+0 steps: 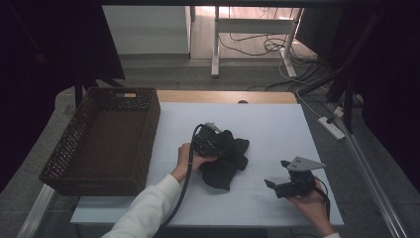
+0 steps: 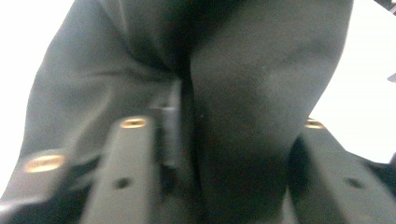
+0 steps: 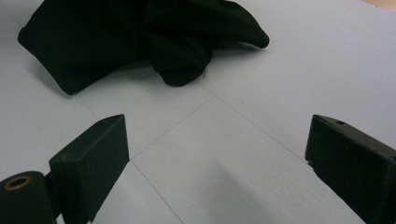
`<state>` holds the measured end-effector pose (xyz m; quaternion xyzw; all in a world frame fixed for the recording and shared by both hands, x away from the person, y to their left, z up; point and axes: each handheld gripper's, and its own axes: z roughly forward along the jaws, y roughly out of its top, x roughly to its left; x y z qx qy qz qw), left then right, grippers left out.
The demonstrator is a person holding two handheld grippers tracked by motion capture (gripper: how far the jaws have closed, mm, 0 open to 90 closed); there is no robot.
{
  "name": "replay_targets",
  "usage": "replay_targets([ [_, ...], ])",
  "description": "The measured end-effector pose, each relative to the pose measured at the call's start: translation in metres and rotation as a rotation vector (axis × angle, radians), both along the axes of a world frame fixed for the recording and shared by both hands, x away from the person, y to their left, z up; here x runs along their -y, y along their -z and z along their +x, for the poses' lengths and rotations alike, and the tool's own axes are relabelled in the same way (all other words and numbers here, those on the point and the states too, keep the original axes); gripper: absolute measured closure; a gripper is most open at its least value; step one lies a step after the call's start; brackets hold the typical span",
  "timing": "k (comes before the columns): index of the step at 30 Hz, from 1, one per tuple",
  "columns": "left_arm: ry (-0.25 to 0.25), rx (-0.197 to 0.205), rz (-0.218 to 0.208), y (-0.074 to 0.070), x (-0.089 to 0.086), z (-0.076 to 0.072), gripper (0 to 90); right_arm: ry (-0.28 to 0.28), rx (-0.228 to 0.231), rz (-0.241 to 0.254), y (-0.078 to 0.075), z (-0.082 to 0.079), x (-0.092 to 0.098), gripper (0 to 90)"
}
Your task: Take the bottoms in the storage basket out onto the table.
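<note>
A crumpled black cloth point(image 1: 225, 166) lies in the middle of the white table point(image 1: 277, 121). My left gripper point(image 1: 210, 140) sits at the cloth's left upper side, held by a hand in a white sleeve. In the left gripper view a thick fold of the cloth point(image 2: 257, 70) bulges between the jaws of the left gripper point(image 2: 224, 123), which press in on it from both sides. My right gripper point(image 1: 276, 172) rests low over bare table to the right of the cloth. It stands open and empty, its jaws point(image 3: 217, 126) pointing toward the cloth point(image 3: 116, 37).
A brown wicker basket point(image 1: 148, 139) stands along the table's left side, holding nothing that I can see. Bare white surface lies to the right of the cloth and behind it. Cables and table legs are on the floor beyond the far edge.
</note>
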<state>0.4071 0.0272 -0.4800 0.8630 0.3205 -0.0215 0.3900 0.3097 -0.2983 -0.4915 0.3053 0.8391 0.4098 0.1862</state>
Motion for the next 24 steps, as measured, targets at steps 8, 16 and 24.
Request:
replay_targets([
  [8,-0.038,0.09,-0.074,-0.018,-0.016,-0.016,30.5,0.002,0.0,-0.001,0.001,0.0,0.001,6.1],
  [16,-0.084,0.133,-0.094,-0.026,-0.026,-0.028,25.1,-0.001,0.003,0.011,0.001,-0.001,0.002,6.1],
  [24,-0.083,0.156,-0.091,-0.03,-0.031,-0.043,24.4,0.001,0.011,0.025,-0.002,-0.003,0.003,6.1],
])
